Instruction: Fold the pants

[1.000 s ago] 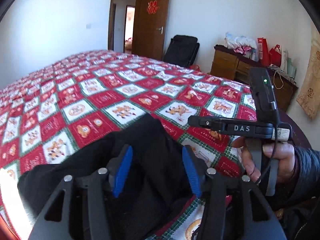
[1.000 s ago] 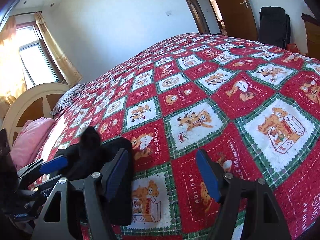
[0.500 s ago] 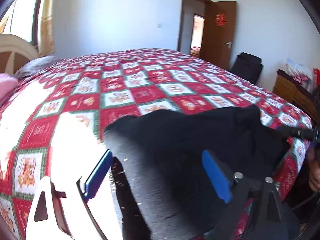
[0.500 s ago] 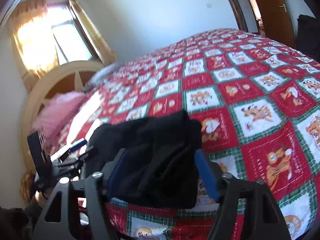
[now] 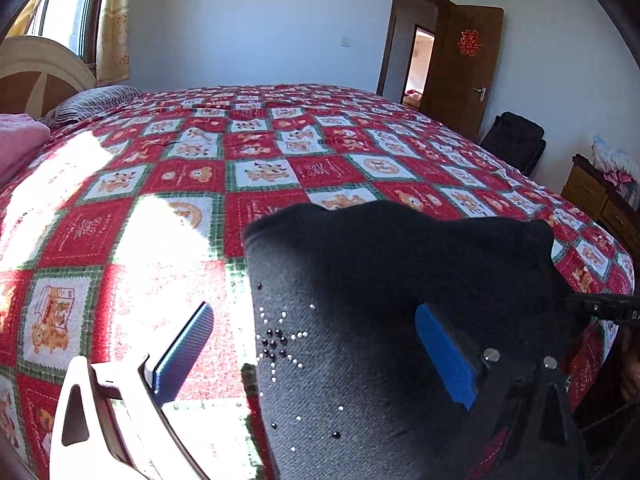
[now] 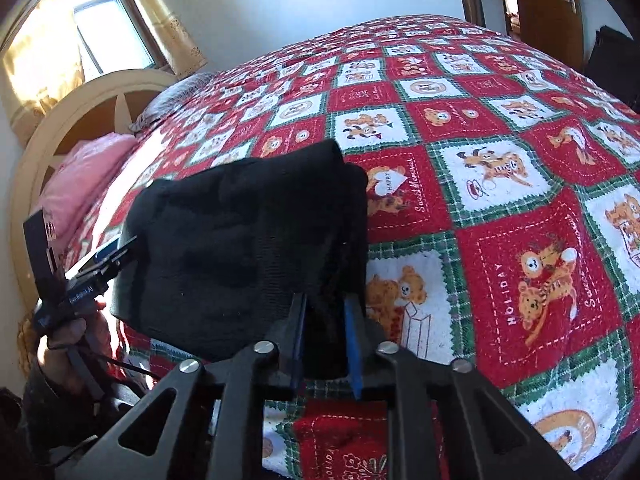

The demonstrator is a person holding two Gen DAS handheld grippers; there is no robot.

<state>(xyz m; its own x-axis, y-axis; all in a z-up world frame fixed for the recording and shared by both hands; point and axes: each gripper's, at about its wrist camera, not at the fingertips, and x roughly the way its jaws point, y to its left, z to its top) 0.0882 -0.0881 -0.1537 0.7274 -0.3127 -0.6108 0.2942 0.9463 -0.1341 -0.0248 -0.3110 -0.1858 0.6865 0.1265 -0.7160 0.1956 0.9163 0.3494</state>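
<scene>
Pants: the black pants (image 6: 248,248) sat in a thick folded bundle on the bedspread (image 6: 500,184), right at the near edge of the bed and just ahead of both your grippers. One end had a little beaded star pattern (image 5: 280,344) (facing up, directly between the left fingers).

Right gripper: your right gripper (image 6: 326,344) was clamped on the near right corner of the bundle, pads squeezing a fat wad of layers. Jaws only part way in because the stack is that thick. My guess is you were pinning that end so the fold didn't spring apart.

Left gripper: your left gripper (image 5: 316,356) had its jaws spreading as wide as they go. The left pad (image 5: 184,354) was out over bare bedspread, clear of the cloth; the right pad (image 5: 444,356) was over the fabric and didn't look like it was pressing. So nothing held on that side, it just straddled the left edge of the bundle.

Why it sits like that: reads to me like you'd let go on the left while the right kept things anchored, probably to regrip or smooth the left edge.

Watch out: the bundle hung slightly over the bed edge below the right gripper, so if that clamp slips it could slide off.
</scene>
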